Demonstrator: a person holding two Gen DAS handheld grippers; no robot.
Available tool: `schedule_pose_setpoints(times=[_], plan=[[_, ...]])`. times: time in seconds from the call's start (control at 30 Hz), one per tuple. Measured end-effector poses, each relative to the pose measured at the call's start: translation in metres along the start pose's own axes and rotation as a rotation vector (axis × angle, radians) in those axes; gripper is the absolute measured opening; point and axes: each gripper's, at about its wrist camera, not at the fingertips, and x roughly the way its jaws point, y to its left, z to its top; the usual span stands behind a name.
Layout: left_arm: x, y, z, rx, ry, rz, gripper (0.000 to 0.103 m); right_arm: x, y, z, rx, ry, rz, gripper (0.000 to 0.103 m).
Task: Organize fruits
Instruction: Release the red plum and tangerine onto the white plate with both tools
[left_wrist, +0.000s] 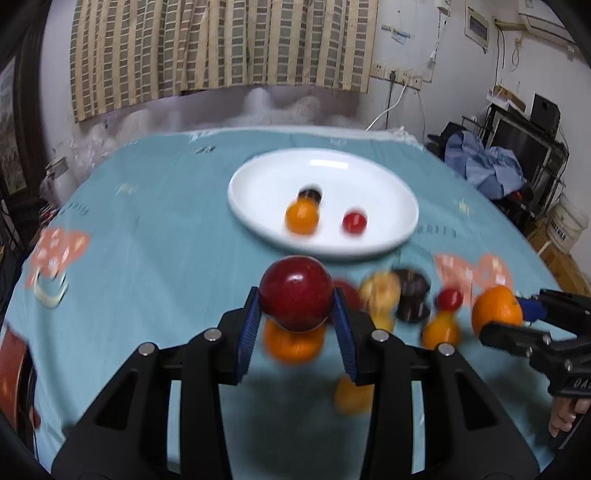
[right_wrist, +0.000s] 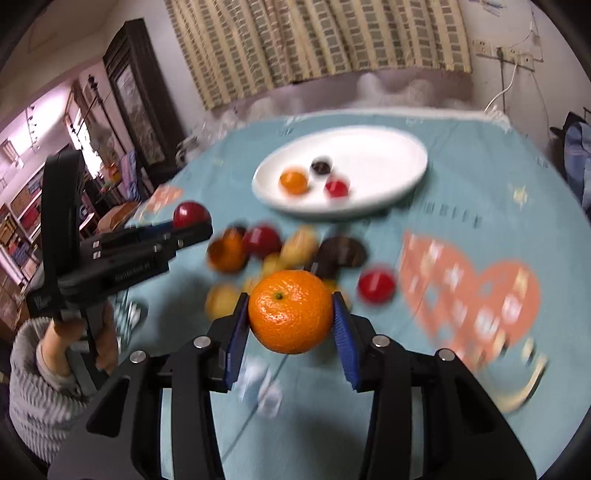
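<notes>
My left gripper (left_wrist: 295, 314) is shut on a dark red apple (left_wrist: 295, 291) and holds it above the table, short of the white plate (left_wrist: 388, 177). My right gripper (right_wrist: 290, 314) is shut on an orange (right_wrist: 290, 312), also lifted; it shows at the right of the left wrist view (left_wrist: 496, 309). The white plate (right_wrist: 388, 155) holds a small orange fruit (left_wrist: 301, 217), a small red fruit (left_wrist: 354, 222) and a dark fruit (left_wrist: 310, 194). A loose pile of fruits (right_wrist: 295, 247) lies on the cloth between grippers and plate.
The round table has a light blue cloth (left_wrist: 155, 221) with orange prints. A curtain (left_wrist: 221, 48) and wall stand behind it. Furniture and a white bucket (left_wrist: 569, 221) are at the right. The left gripper shows at the left of the right wrist view (right_wrist: 192, 221).
</notes>
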Motion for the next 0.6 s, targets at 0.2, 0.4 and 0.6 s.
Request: schedule_pose_setpoints(times=[0.2, 0.4, 0.6], plan=[[0.054, 0.001, 0.052, -0.033, 0.009, -0.005, 0.040, 0.049, -0.027, 0.062, 0.054, -0.018, -0.070, 0.044], [0.102, 0.024, 0.063, -0.111, 0.054, -0.011, 0.050, 0.098, -0.053, 0.072, 0.120, 0.005, -0.133, 0.055], [0.082, 0.023, 0.058, -0.083, 0.004, 0.001, 0.074, 0.060, -0.036, 0.076, 0.006, -0.119, -0.175, 0.069]])
